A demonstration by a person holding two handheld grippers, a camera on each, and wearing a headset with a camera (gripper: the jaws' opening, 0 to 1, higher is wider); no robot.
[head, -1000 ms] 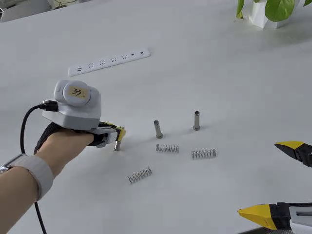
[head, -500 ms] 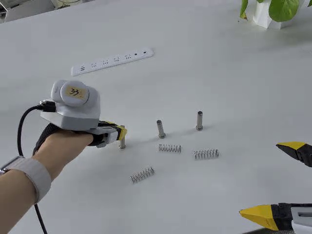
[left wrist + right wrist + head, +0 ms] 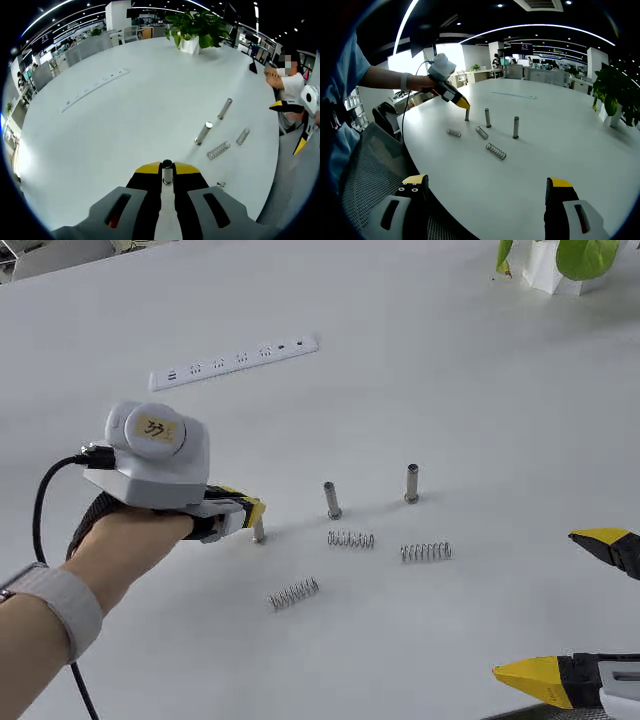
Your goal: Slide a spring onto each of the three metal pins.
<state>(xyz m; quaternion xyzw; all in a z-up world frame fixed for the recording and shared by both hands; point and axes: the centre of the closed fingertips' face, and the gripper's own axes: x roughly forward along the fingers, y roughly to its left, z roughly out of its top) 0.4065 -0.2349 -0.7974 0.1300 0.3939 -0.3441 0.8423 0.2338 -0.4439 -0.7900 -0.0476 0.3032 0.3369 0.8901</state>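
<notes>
Done: 0 of 3 | your left claw (image 3: 250, 514) grips one pin (image 3: 258, 532), upright on the tabletop (image 3: 450, 360) | two pins (image 3: 332, 500) (image 3: 411, 483) stand bare beside it | springs (image 3: 293, 593) (image 3: 351, 539) (image 3: 426, 552) lie loose, nearer the front edge | your right claw (image 3: 553, 606) wide, empty | to do: all three springs

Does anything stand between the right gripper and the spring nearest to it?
Nothing visible does. Only bare table lies between the right gripper and that spring; the nearest metal pin stands beyond it.

Power strip (image 3: 234, 361) and potted plant (image 3: 548, 270) rest on table (image 3: 450, 380).
</notes>
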